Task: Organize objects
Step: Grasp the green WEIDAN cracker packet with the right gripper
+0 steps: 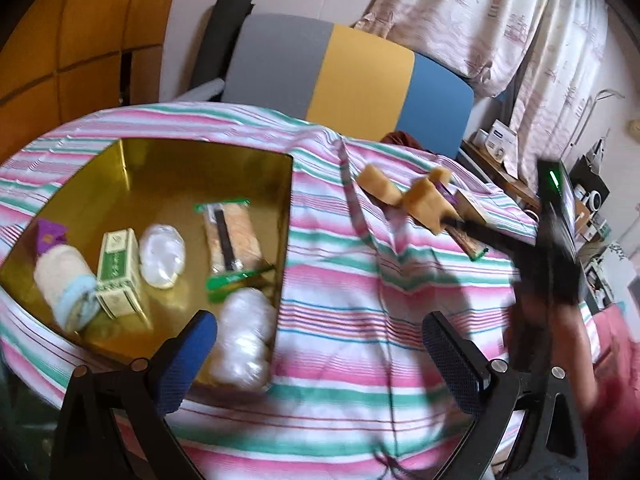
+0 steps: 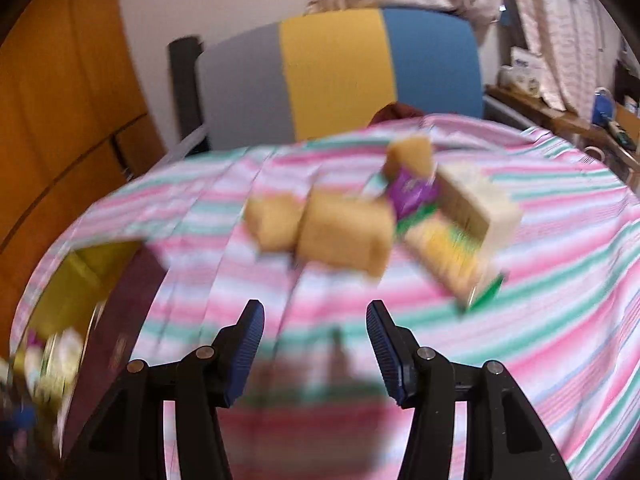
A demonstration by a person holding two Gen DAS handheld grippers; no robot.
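A gold tray (image 1: 132, 160) lies on the striped cloth at left and holds a rolled towel (image 1: 64, 280), a green-white box (image 1: 118, 268), a white round packet (image 1: 164, 252), a cracker packet (image 1: 232, 236) and a white wrapped bundle (image 1: 244, 336). My left gripper (image 1: 320, 360) is open above the cloth by the tray's near right corner. My right gripper (image 2: 316, 344) is open and empty, short of a blurred cluster of tan sponge blocks (image 2: 344, 232), a purple packet (image 2: 412, 192) and a pale box (image 2: 476, 204). The right gripper also shows in the left wrist view (image 1: 460, 222), reaching at those blocks (image 1: 420, 200).
A grey, yellow and blue chair back (image 1: 344, 76) stands behind the table. Curtains (image 1: 500, 20) hang at the back right, with a cluttered shelf (image 1: 500, 148) below. An orange wooden cabinet (image 1: 68, 40) is at left. The striped cloth (image 1: 360, 300) has folds in the middle.
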